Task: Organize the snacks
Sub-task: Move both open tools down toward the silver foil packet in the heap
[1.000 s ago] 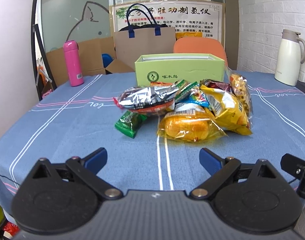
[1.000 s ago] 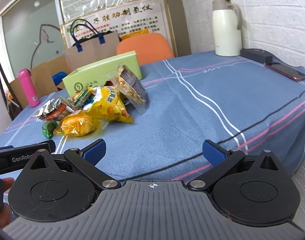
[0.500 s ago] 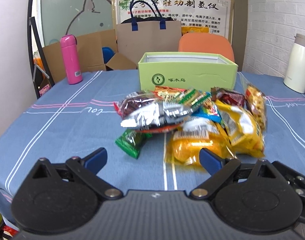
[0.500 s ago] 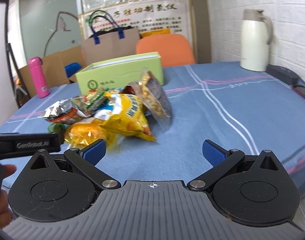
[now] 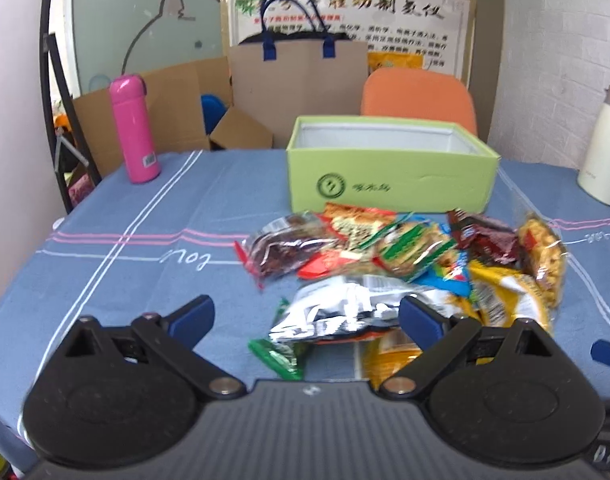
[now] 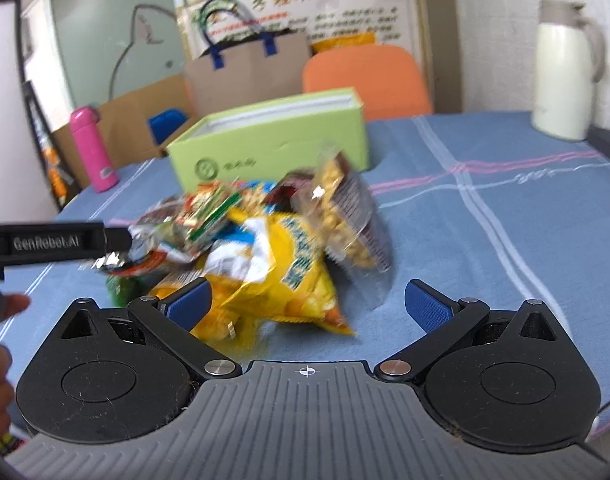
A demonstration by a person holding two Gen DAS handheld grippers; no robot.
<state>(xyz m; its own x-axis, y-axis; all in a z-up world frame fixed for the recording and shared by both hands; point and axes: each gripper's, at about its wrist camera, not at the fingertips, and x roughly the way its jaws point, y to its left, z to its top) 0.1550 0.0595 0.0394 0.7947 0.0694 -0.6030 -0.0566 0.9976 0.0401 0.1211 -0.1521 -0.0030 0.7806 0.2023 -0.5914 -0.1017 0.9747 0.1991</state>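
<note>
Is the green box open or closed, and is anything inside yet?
Open: the green box has no lid, its pale inner walls showing. Contents cannot be told; its floor is hidden in both views.

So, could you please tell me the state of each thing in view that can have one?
Left tongs: open, holding nothing.
Right tongs: open, holding nothing.
Green box: lid off, upright, no snacks visible inside.
Snacks: loose pile on the tablecloth in front of the box.
Pink bottle: capped, upright.
White jug: lid on, upright.
Paper bag: upright, open-topped.
</note>
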